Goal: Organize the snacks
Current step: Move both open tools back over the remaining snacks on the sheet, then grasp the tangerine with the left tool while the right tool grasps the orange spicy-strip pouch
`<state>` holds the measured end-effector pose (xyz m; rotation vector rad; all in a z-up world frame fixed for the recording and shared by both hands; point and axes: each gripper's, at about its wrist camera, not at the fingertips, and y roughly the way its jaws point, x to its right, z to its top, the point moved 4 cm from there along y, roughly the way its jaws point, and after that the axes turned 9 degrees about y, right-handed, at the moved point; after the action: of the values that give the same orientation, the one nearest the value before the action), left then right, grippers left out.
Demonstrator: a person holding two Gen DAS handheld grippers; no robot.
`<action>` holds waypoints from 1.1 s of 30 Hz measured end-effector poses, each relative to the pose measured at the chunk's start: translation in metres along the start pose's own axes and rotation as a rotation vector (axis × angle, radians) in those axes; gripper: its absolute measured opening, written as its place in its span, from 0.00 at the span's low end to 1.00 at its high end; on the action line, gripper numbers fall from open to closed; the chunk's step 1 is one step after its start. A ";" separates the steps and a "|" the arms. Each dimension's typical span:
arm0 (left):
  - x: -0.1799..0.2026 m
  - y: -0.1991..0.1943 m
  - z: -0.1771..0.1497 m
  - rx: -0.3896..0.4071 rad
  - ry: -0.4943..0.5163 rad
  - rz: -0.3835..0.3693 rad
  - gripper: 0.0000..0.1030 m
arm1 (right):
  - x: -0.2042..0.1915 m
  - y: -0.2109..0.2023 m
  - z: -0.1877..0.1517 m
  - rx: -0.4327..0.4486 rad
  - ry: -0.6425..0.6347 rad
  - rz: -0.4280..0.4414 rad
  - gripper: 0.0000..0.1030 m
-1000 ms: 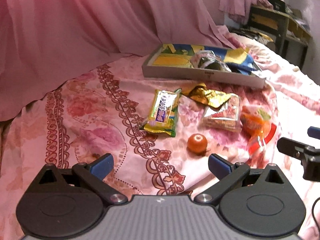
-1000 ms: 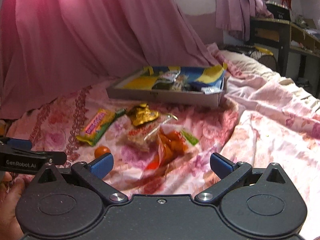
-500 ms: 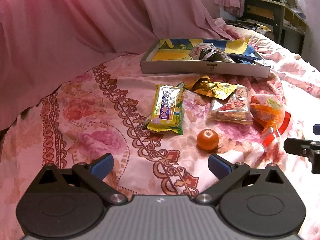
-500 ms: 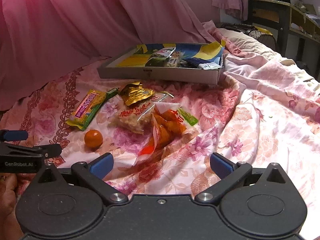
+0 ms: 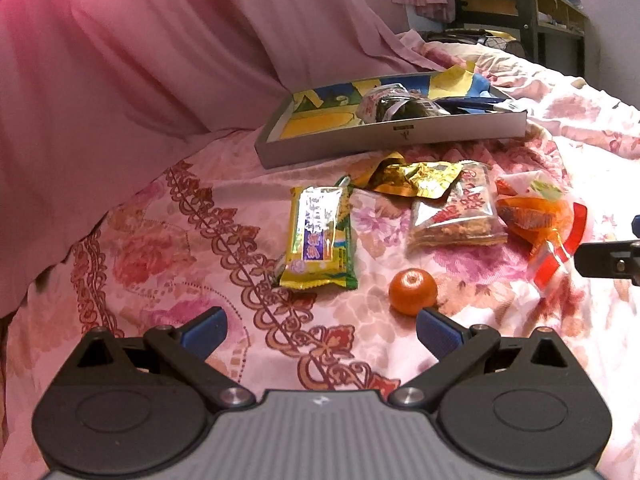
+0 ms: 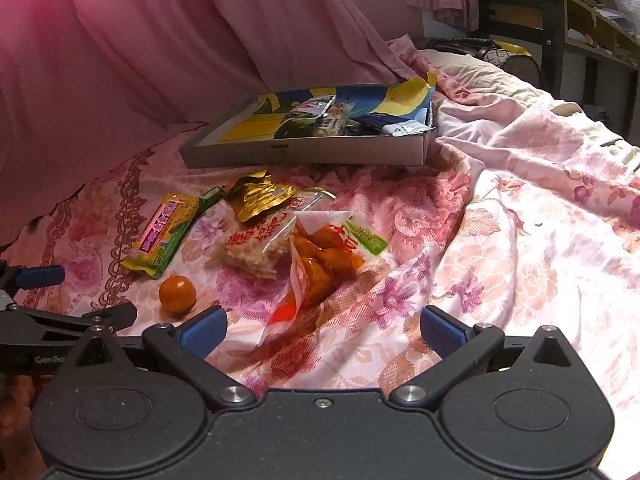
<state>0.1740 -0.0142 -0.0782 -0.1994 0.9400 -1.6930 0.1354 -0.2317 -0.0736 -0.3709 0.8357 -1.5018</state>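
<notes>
Loose snacks lie on a floral bed sheet: a yellow-green bar packet (image 5: 318, 236) (image 6: 164, 234), a gold foil packet (image 5: 412, 176) (image 6: 260, 196), a clear rice-cracker bag (image 5: 456, 212) (image 6: 260, 246), an orange snack bag (image 5: 536, 216) (image 6: 324, 264) and a small orange (image 5: 413, 291) (image 6: 177, 293). A grey box (image 5: 396, 136) (image 6: 304, 150) behind them holds several packets. My left gripper (image 5: 320, 334) is open and empty, just short of the orange. My right gripper (image 6: 322, 332) is open and empty in front of the orange snack bag.
Pink curtain fabric (image 5: 160, 60) hangs behind and to the left. A dark desk (image 6: 560, 20) stands at the back right. Rumpled sheet (image 6: 540, 220) spreads to the right. The other gripper shows at each view's edge (image 5: 612, 258) (image 6: 48, 320).
Both grippers have moved forward and lower toward the snacks, which now look larger and nearer. Both stay open. No snack has moved.
</notes>
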 end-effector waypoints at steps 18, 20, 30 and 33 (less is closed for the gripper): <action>0.012 0.026 0.011 0.023 0.045 -0.028 1.00 | -0.008 0.023 0.026 0.008 -0.073 0.056 0.99; 0.015 0.029 0.013 0.030 0.062 -0.036 1.00 | -0.007 0.030 0.030 -0.005 -0.079 0.066 0.99; 0.033 0.038 0.021 0.028 0.143 -0.090 0.99 | -0.004 0.054 0.033 -0.088 -0.080 0.102 0.98; 0.035 0.042 0.023 0.006 0.127 -0.098 0.99 | -0.003 0.056 0.033 -0.084 -0.077 0.095 0.96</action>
<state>0.2056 -0.0577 -0.1021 -0.1364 1.0331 -1.8152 0.1987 -0.2333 -0.0888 -0.4423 0.8462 -1.3590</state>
